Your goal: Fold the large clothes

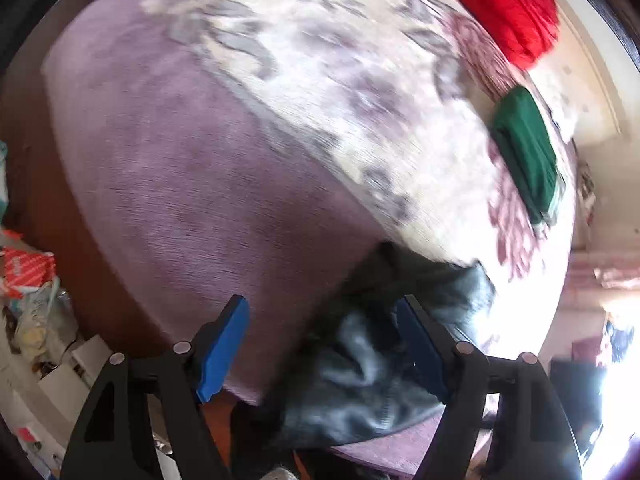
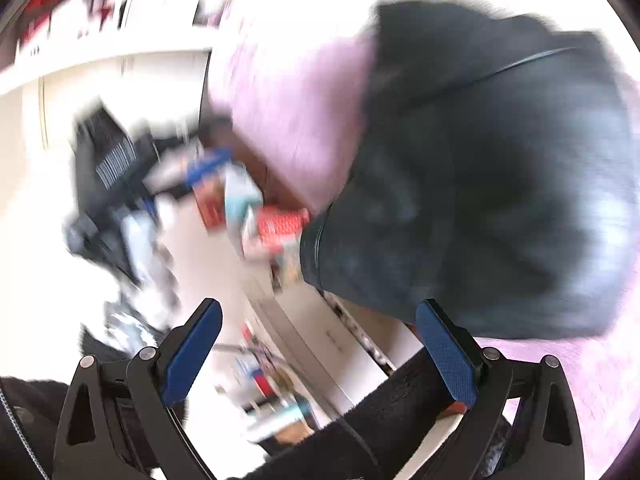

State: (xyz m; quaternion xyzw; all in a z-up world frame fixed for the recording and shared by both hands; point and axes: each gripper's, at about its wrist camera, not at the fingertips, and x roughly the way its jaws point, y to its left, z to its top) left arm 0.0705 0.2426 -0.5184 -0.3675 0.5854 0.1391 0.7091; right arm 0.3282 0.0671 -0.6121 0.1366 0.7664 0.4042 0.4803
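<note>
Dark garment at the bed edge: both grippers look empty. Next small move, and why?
Probably bring the open left gripper down onto the near edge of the dark garment and close. It lies crumpled on the purple bedspread, partly between the jaws, unheld. The right gripper is also open and empty.

A dark denim garment [image 1: 360, 368], blue-black with paler faded patches, lies crumpled in a loose heap on the mauve bedspread [image 1: 180, 200] at the near edge of the bed, part of it hanging over that edge. A stitched seam runs along its lower rim. From the right wrist view the same garment [image 2: 480, 200] shows as a bulky bunched mound, a thin dark hem line curving across its top. Motion blur hides finer detail of its folds.
</note>
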